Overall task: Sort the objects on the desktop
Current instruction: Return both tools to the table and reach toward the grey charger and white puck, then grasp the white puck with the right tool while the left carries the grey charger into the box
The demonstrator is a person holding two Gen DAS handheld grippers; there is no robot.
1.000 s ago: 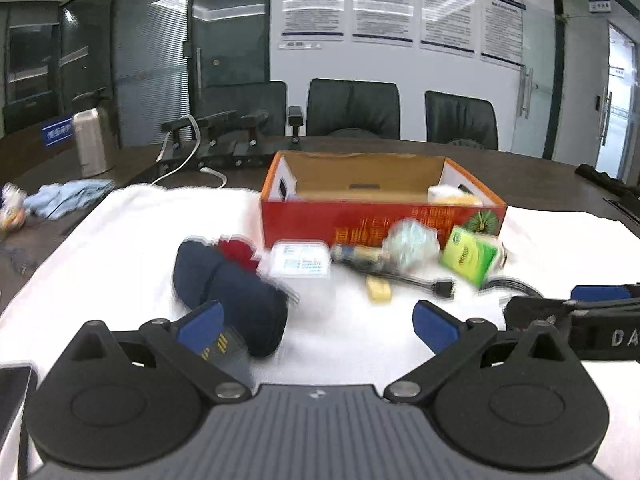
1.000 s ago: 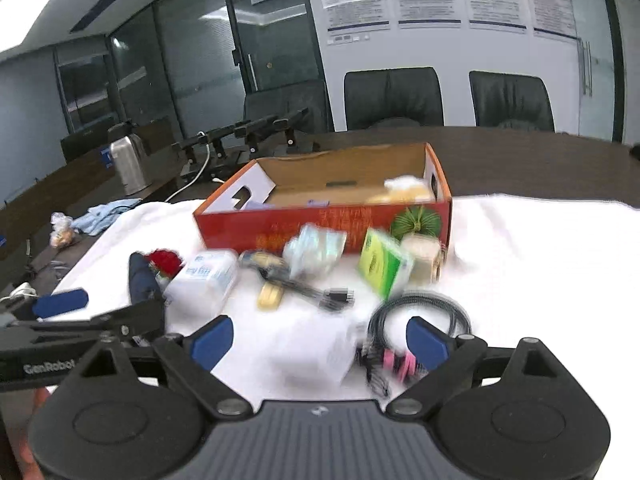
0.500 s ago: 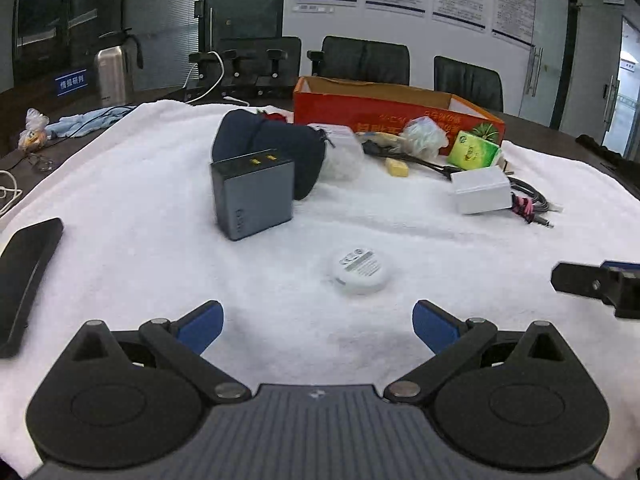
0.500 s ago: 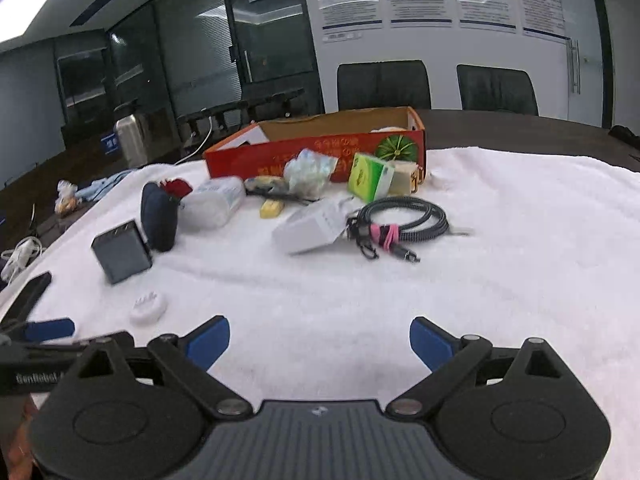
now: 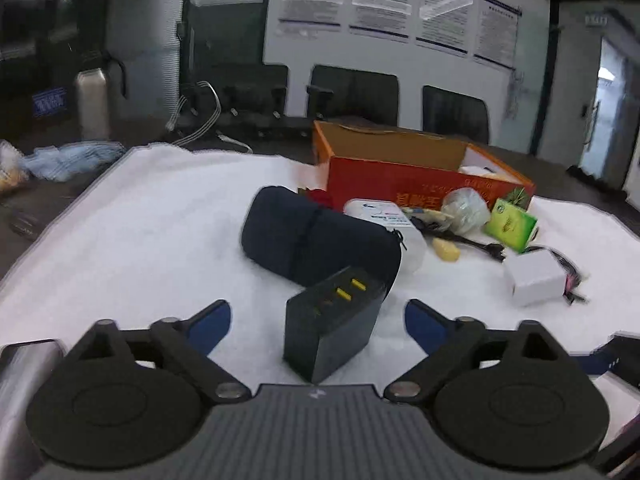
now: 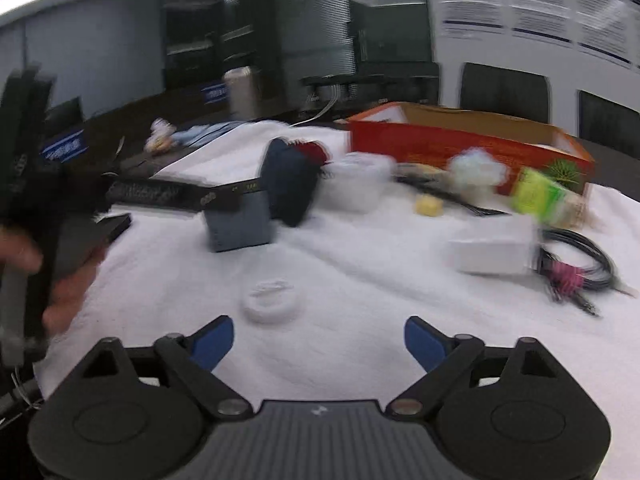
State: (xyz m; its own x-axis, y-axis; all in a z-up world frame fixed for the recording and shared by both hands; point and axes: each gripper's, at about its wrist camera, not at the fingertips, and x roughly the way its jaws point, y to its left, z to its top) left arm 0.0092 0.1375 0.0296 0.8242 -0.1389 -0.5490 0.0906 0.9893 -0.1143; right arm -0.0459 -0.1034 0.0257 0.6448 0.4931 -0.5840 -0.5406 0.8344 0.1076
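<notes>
My left gripper (image 5: 318, 324) is open, its blue fingertips either side of a dark grey charger block (image 5: 334, 326) with yellow sockets, standing on the white towel (image 5: 160, 240). Behind the block lies a dark blue pouch (image 5: 316, 240). My right gripper (image 6: 318, 338) is open and empty above the towel, just behind a small white round disc (image 6: 270, 300). The charger block also shows in the right wrist view (image 6: 240, 222), with the left gripper (image 6: 168, 196) reaching over it. An orange cardboard box (image 5: 416, 176) stands at the back.
In front of the box lie a clear plastic container (image 5: 384, 224), a crumpled bag (image 5: 466, 210), a green packet (image 5: 510, 230), a yellow piece (image 5: 446, 250), a white adapter box (image 5: 534, 282) and a coiled black cable (image 6: 576, 264). A black phone (image 6: 108, 228) lies at the towel's left edge.
My left gripper has moved forward so the charger block now sits between its fingers. My right gripper has swung left and closer to the white disc.
</notes>
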